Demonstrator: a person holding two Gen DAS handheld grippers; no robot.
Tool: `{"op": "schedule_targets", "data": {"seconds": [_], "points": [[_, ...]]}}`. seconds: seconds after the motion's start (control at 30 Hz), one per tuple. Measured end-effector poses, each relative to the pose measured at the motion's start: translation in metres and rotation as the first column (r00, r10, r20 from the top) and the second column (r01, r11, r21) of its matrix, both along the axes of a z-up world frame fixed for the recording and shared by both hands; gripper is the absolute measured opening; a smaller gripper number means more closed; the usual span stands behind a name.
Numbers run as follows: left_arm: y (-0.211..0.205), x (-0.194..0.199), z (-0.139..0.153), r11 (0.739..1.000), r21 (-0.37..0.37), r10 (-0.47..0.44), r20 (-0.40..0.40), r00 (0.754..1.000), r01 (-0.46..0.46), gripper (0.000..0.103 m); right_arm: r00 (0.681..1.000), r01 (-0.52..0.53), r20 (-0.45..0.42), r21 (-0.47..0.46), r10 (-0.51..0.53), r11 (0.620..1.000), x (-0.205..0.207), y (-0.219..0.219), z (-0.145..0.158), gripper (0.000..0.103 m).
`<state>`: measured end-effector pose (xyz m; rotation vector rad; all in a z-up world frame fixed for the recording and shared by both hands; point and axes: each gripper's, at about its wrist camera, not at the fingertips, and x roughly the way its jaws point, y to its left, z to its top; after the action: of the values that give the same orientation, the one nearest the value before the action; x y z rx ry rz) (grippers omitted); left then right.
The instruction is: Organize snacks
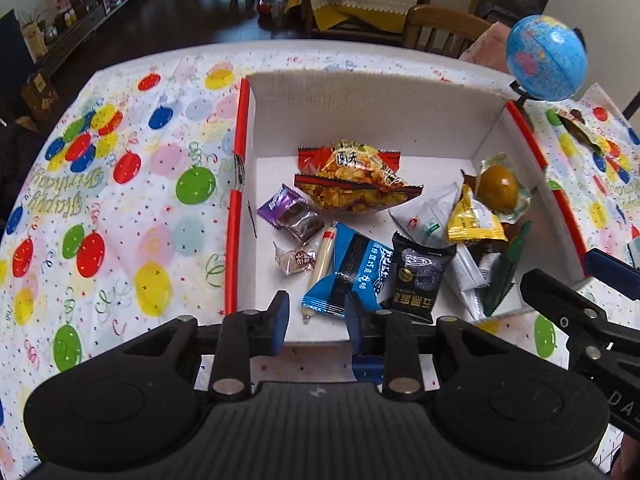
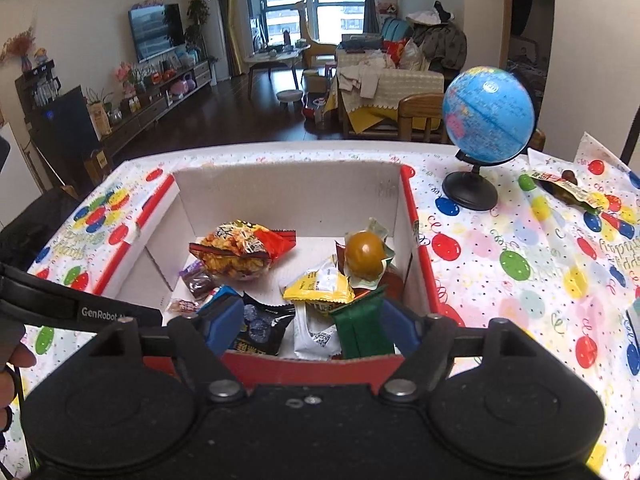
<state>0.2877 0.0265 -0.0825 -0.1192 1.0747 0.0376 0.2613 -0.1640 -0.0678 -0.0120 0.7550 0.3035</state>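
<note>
Right wrist view: "GenRobot" printed on left gripper (image 2: 116, 314). "Happy Birthday" balloon cloth covers tabletop (image 1: 120, 216). Snacks (image 1: 360, 184) inside box (image 1: 360, 108); globe (image 2: 488, 116) right of box. Both grippers' fingers apart, empty; right gripper (image 2: 312, 330) at box's near wall.

Left wrist view: steep downward look, close over the near-left corner of the box (image 1: 372, 112), far wall ahead. Right wrist view: shallower tilt, close behind the box's red near wall (image 2: 312, 368), taking in the living room beyond the desk (image 2: 520, 264). Shared: box interior, snack pile (image 1: 420, 232), globe (image 1: 546, 58), balloon-print cloth (image 1: 120, 184).
</note>
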Motion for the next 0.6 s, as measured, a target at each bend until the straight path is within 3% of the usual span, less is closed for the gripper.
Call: {"op": "schedule_targets", "data": {"seconds": [0.07, 0.13, 0.2, 0.33, 0.6], "points": [[0.001, -0.007, 0.007, 1.0, -0.002, -0.003, 0.018, 1.0, 0.003, 0.035, 1.0, 0.007, 0.014, 0.008, -0.007, 1.0, -0.007, -0.001, 0.005, 0.078], [0.004, -0.015, 0.014, 1.0, -0.016, -0.007, 0.045, 0.999, 0.007, 0.058, 1.0, 0.012, 0.027, 0.013, -0.012, 1.0, -0.014, -0.001, 0.01, 0.079], [0.006, -0.023, 0.022, 1.0, -0.022, -0.005, 0.072, 0.997, 0.006, 0.067, 0.999, 0.018, 0.039, 0.024, -0.019, 1.0, -0.02, -0.002, 0.014, 0.08], [0.011, -0.038, 0.032, 0.999, -0.031, -0.003, 0.104, 0.995, 0.006, 0.067, 0.998, 0.027, 0.06, 0.049, -0.03, 0.998, -0.033, -0.003, 0.023, 0.081], [0.018, -0.07, 0.057, 0.998, -0.04, -0.036, 0.202, 0.979, 0.045, 0.071, 0.991, 0.045, 0.124, 0.085, -0.056, 0.995, -0.06, -0.003, 0.041, 0.096]]}}
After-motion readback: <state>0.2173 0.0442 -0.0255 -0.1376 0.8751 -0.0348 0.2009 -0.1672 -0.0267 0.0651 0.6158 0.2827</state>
